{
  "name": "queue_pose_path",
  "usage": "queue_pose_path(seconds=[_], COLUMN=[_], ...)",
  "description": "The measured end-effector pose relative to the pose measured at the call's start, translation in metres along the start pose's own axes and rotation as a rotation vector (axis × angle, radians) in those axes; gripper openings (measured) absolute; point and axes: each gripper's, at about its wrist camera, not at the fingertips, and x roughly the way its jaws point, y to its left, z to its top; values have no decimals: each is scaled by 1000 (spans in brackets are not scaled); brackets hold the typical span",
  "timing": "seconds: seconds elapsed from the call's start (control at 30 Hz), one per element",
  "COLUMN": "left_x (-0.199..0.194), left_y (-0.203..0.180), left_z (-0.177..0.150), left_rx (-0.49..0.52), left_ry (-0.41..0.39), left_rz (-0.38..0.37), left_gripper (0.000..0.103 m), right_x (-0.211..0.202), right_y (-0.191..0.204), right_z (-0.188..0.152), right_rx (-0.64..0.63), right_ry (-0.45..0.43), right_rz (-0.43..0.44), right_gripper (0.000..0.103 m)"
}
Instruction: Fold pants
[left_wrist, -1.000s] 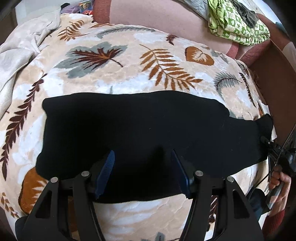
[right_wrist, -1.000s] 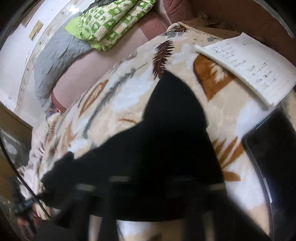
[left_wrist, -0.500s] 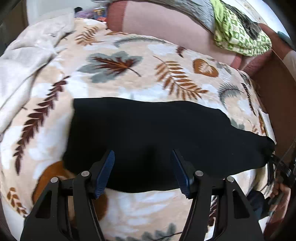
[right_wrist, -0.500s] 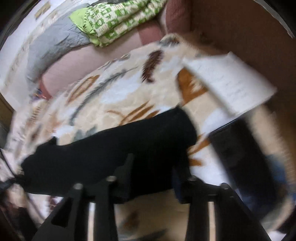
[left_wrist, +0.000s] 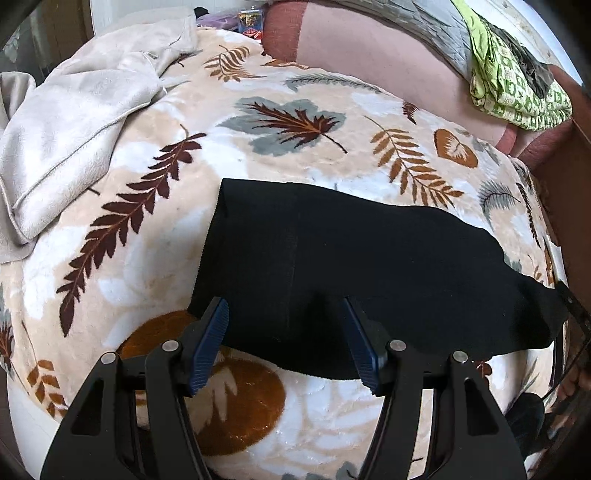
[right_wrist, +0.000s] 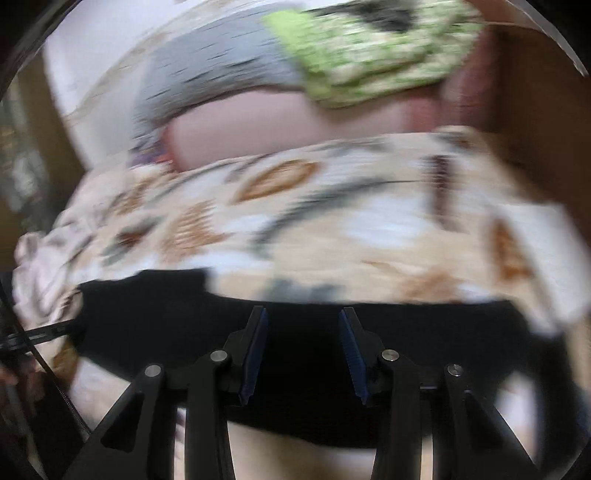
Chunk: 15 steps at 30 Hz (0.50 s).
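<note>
The black pants (left_wrist: 369, 266) lie flat as a long folded strip on the leaf-patterned blanket (left_wrist: 155, 236). My left gripper (left_wrist: 284, 314) hovers open over the near edge of the pants, close to their left end, and its blue pads (left_wrist: 212, 339) touch no cloth. The right wrist view is blurred by motion. There my right gripper (right_wrist: 303, 317) stands open above the pants (right_wrist: 443, 332) with nothing gripped between its pads (right_wrist: 255, 354).
A crumpled beige throw (left_wrist: 74, 122) lies at the far left. A pink bolster (left_wrist: 369, 62), a grey quilt (left_wrist: 436, 26) and a green patterned cloth (left_wrist: 517, 85) line the back. Brown wood (left_wrist: 569, 206) borders the right side, with a person's hand (left_wrist: 576, 376) low at that edge.
The right gripper opened, let go of the pants end and swung back over the strip. The left gripper moved left along the near edge toward the pants' left end.
</note>
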Motion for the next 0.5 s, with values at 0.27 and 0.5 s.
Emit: queue_pose_path(seconds=[0.27, 0.5], left_x=[10, 18], left_y=[3, 9], left_z=[-7, -10], left_rx=[-6, -28], left_ry=[14, -3], left_rz=[20, 28], left_gripper=[62, 71], right_x=[103, 112], right_y=[75, 79], right_z=[23, 26], right_rx=[-117, -102], right_ry=[143, 120], right_rz=[117, 98], right_gripper=[15, 7])
